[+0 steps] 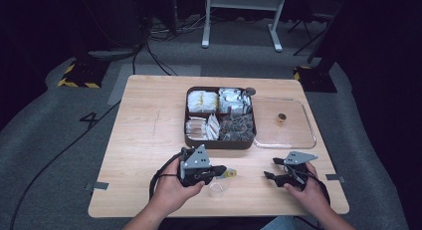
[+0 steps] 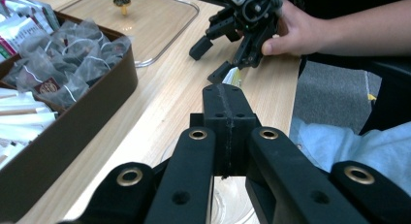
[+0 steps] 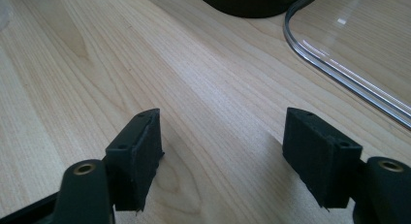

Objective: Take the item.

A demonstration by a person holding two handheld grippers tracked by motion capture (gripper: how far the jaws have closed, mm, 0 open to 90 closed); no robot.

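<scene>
Holding my left tool [image 1: 222, 171] pinched shut on a small yellow-tagged tea bag [image 1: 230, 174], I have it poised just above and beside the small clear plastic cup [image 1: 217, 188] that stands near the front edge of the pale wooden surface [image 1: 144, 135]. In the left gripper view the jaws meet flat, the yellow and white paper peeking out past their tips [image 2: 232, 76], and the cup's rim [image 2: 228, 204] sits low underneath. My right tool [image 1: 272, 169] rests well apart to the right with its jaws wide and nothing between them. The risk I see is the cup: it looks light and nobody steadies it, so a jaw brushing its rim could tip it or push it off the near edge. The bag is gripped by very little material, so it may slip or hang crooked and land on the wood instead. Its string could also snag on the jaw when I let go. The brown four-compartment box [image 1: 220, 142] and clear glass lid with a brass knob [image 1: 293, 138] lie farther back, out of the way.
</scene>
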